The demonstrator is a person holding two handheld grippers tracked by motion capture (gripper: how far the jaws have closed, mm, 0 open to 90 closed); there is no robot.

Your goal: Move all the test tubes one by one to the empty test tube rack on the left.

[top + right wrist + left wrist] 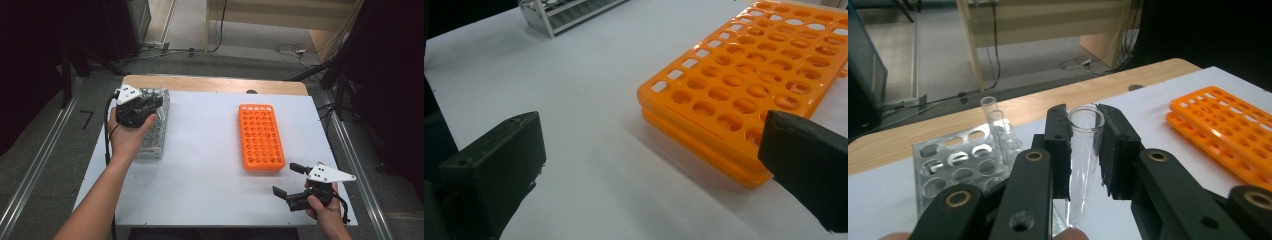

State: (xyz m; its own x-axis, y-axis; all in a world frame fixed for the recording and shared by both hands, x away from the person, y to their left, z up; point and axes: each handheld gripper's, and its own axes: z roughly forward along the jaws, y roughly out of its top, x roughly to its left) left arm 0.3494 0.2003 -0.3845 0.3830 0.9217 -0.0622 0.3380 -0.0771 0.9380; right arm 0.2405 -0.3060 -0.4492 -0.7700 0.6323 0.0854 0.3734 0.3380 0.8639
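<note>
A clear glass test tube (1083, 155) stands upright between the black jaws of my left gripper (1084, 150), which is shut on it. In the high view that left gripper (150, 102) hovers over a clear acrylic rack (154, 131) at the table's left. A few more tubes (998, 125) stand in that clear rack (955, 165). An orange rack (261, 136) with many empty holes lies at centre right. My right gripper (288, 179) is open near the front right corner, with nothing between its jaws. From its own view the orange rack (749, 75) lies just ahead.
The white table top (200, 165) ends in a wooden strip (215, 83) at the far side. Cables lie on the floor beyond. Dark equipment stands at both sides of the table, and metal rails run along the floor.
</note>
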